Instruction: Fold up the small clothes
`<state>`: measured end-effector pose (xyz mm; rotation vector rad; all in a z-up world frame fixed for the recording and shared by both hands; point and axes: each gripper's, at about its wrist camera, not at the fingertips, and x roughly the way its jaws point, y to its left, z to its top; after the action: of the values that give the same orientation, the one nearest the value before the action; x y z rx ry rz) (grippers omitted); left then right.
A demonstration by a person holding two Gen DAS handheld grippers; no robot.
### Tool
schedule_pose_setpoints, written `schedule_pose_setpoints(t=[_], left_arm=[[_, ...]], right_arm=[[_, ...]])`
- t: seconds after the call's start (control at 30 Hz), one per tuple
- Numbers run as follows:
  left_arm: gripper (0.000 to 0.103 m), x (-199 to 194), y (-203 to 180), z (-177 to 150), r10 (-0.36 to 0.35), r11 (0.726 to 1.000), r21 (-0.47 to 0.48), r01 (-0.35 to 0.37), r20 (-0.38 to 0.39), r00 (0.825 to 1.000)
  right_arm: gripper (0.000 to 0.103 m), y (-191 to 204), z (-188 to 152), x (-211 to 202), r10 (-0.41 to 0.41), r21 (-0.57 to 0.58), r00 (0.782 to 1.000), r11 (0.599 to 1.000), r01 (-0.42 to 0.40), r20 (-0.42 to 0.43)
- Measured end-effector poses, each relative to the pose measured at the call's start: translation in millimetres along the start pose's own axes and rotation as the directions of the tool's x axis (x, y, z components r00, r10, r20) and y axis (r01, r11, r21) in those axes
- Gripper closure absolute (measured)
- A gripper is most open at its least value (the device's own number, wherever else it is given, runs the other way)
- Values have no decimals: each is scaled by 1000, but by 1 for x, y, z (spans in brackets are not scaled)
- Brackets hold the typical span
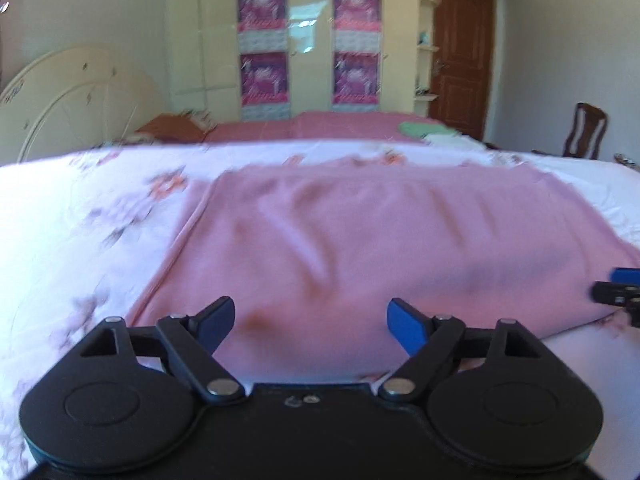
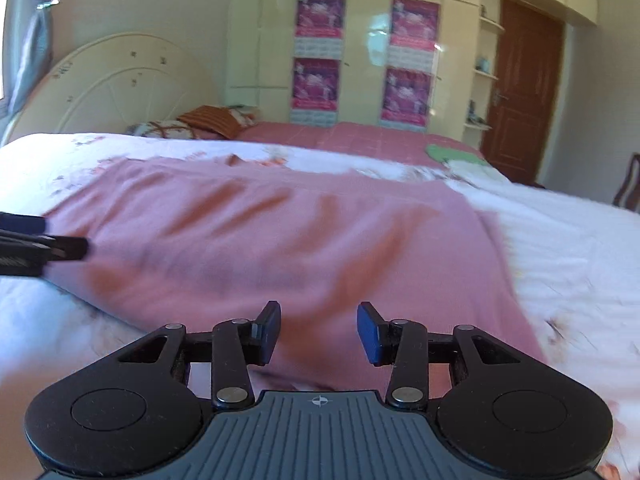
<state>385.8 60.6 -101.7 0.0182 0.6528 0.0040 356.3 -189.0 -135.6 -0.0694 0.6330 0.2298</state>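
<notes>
A pink garment [image 1: 380, 240] lies spread and wrinkled on a white floral bedsheet [image 1: 100, 220]; it also shows in the right wrist view [image 2: 280, 240]. My left gripper [image 1: 310, 324] is open and empty, just above the garment's near edge. My right gripper [image 2: 318, 330] is open and empty, over the near edge further right. The right gripper's tips show at the right edge of the left wrist view [image 1: 618, 288]. The left gripper shows at the left edge of the right wrist view [image 2: 44, 244].
A pink bedspread [image 1: 320, 128] covers the far bed, with a green cloth [image 1: 424, 128] and pillows [image 2: 208, 120] on it. A cream headboard [image 1: 72, 96], a wardrobe with posters [image 1: 312, 40], a brown door [image 1: 460, 52] and a wooden chair [image 1: 586, 130] stand behind.
</notes>
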Motion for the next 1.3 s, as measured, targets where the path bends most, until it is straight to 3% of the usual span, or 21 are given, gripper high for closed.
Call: schedule_pose_setpoints(t=[0.03, 0.1, 0.27, 0.37, 0.47, 0.7, 0.97, 1.17, 1.23, 1.3], left_arm=[[19, 6, 8, -5, 3, 1000, -19, -4, -43, 999], [18, 6, 16, -10, -21, 999, -31, 20, -25, 999], [20, -2, 19, -8, 8, 999, -34, -9, -41, 999], [19, -3, 20, -11, 10, 1000, -17, -11, -50, 999], [18, -3, 20, -13, 14, 1000, -10, -15, -46, 999], [17, -2, 19, -15, 22, 1000, -14, -23, -39, 999], [15, -4, 22, -12, 29, 1000, 0, -29, -59, 998], [12, -1, 30, -10, -2, 1000, -31, -1, -82, 997], [18, -11, 33, -6, 8, 998, -62, -13, -89, 996], [17, -30, 42, -8, 11, 992, -122, -18, -55, 998]], right_arm=[[61, -7, -5, 3, -21, 13, 999, 1000, 21, -28], [61, -19, -14, 2, -4, 43, 1000, 999, 6, -29], [61, -25, -7, -4, 2, 63, 998, 998, 2, -57], [61, -39, -7, -18, -68, 96, 997, 993, 70, -23], [61, -61, -17, -16, -122, 125, 988, 983, 134, -97], [61, -70, -14, -21, -80, 131, 990, 987, 95, -114], [61, -70, -11, -28, -101, 160, 989, 980, 118, -112], [61, -72, -14, -24, -112, 137, 986, 982, 129, -126], [61, -74, -11, -24, -103, 144, 984, 982, 124, -143], [61, -77, -5, -34, -104, 179, 987, 976, 124, -121]])
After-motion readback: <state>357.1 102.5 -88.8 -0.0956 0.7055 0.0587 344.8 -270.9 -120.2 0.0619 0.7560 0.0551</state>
